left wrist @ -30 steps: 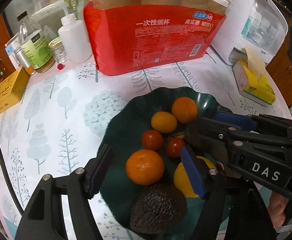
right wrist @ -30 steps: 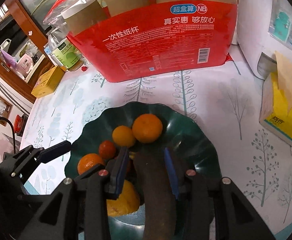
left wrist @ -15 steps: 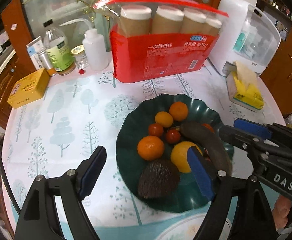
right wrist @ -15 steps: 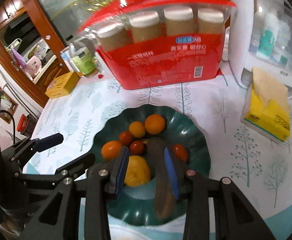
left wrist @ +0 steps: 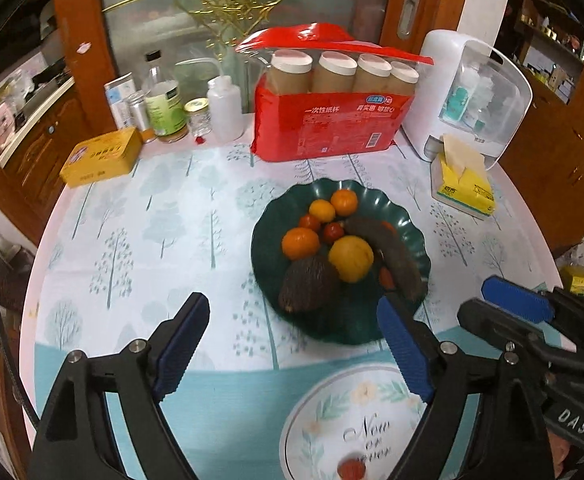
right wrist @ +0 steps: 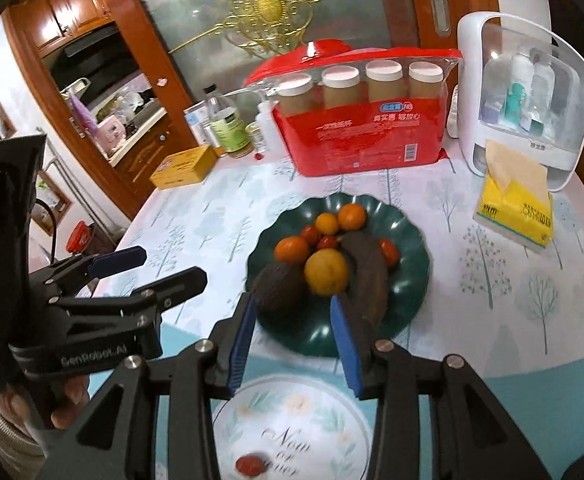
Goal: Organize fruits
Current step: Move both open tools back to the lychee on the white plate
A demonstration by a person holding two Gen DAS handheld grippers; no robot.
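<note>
While most fruits are sitting in the green bowl [left wrist: 409, 236], we are holding both grippers' fingers [left wrist: 401, 342] spread and empty; one red fruit [right wrist: 248, 463] is waiting on the white plate [right wrist: 331, 408].

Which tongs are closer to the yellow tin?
Left. The left tongs, jaws opening with nothing between, hang left of the green plate, on the side of the yellow tin; the right tongs sit over the plate's near rim.

Tree-print table [left wrist: 140, 216], green plate [left wrist: 415, 240], tissues [left wrist: 463, 188]
</note>
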